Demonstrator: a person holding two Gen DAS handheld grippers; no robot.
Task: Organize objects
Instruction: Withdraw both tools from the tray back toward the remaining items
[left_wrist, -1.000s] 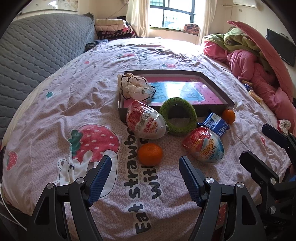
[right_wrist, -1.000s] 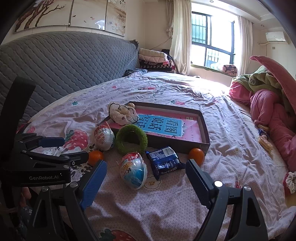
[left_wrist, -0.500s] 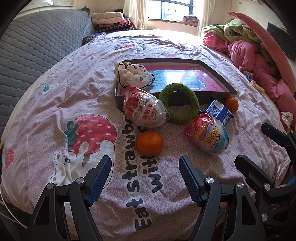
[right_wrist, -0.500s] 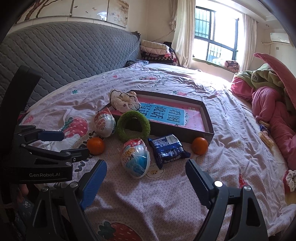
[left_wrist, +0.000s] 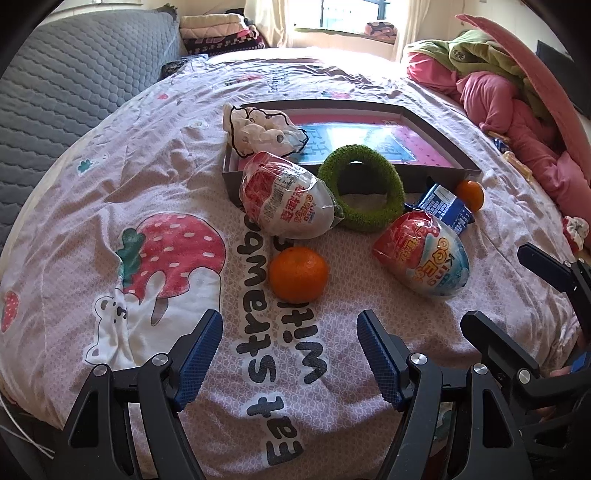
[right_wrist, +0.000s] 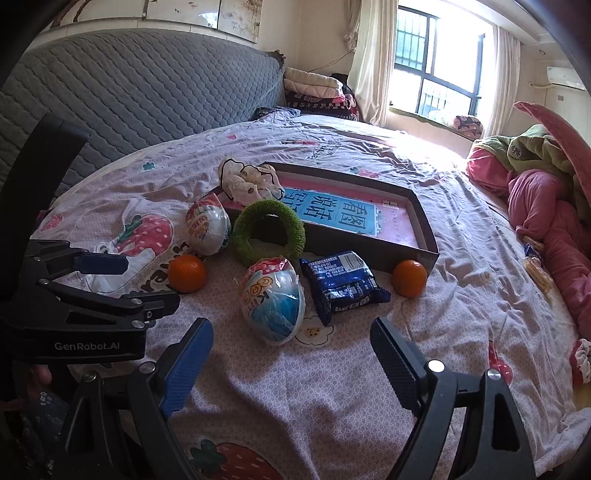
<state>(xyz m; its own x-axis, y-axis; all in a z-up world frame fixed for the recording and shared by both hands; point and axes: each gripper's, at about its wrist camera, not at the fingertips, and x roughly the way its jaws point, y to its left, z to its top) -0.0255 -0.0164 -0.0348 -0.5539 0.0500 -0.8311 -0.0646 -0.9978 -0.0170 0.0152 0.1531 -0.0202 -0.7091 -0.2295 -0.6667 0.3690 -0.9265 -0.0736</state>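
While nearly everything waits outside the box, I hover with both grippers spread wide and empty.

Only the white scrunchie (right_wrist: 248, 181) lies partly over the corner of the box (right_wrist: 424, 236); its floor is otherwise bare. Left on the bedsheet (right_wrist: 332, 387) just in front: two wrapped toy eggs (right_wrist: 273, 301) (left_wrist: 284, 199), the green ring (right_wrist: 269, 232) propped against the box wall, a blue snack pack (right_wrist: 341, 282), and two oranges (left_wrist: 298, 274) (right_wrist: 409, 278). My left gripper (left_wrist: 290, 354) points at the near orange, my right gripper (right_wrist: 291, 360) at the blue-tipped egg, so I judge the sorting barely begun.
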